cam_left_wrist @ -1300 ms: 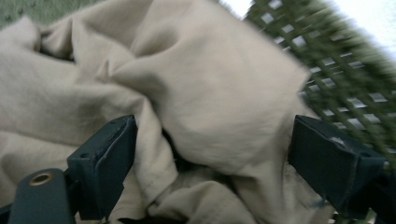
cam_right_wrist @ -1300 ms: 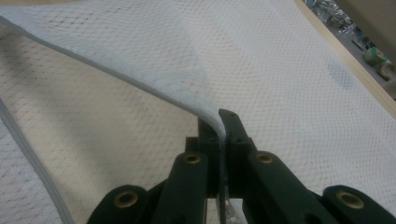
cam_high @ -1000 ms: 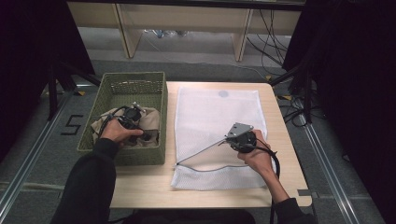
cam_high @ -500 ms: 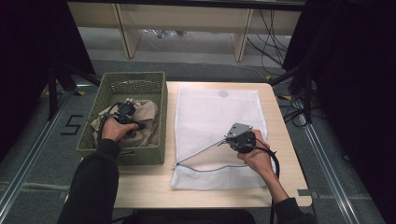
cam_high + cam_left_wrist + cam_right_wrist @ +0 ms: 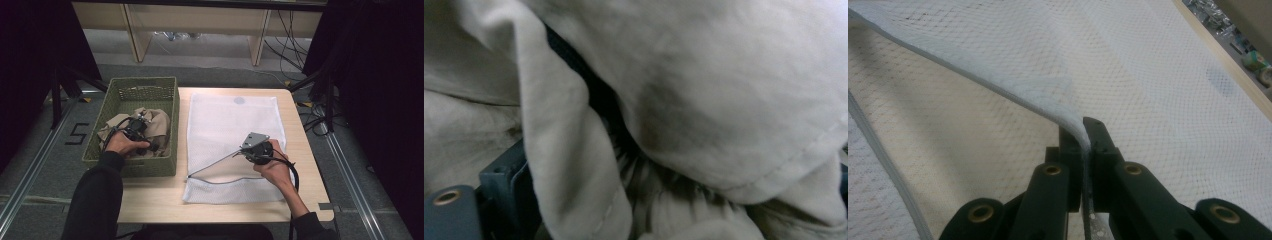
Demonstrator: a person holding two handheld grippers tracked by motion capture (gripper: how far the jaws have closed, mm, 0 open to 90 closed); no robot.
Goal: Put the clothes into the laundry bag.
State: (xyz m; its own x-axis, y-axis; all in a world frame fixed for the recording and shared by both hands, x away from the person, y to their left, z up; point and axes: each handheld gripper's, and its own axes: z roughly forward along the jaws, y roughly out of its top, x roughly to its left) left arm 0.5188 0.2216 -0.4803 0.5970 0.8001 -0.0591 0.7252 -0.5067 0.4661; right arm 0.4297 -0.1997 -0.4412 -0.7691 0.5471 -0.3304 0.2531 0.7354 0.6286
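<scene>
Desk (image 5: 150, 200): pale wood, bearing two items. White mesh laundry bag (image 5: 230, 125): lies flat on the desk's right half, near edge unzipped and lifted. Green basket (image 5: 150, 90): left of the bag, holding crumpled beige cloth (image 5: 160, 122). Floor marking: a black "5" (image 5: 76, 134) left of the basket. Right gripper (image 5: 1083, 131): fingers clamped tight on the bag's raised hem. Left gripper (image 5: 135, 127): down in the basket, fingers just opened wide, cloth bunched between them; whether they grip it, cannot tell.
</scene>
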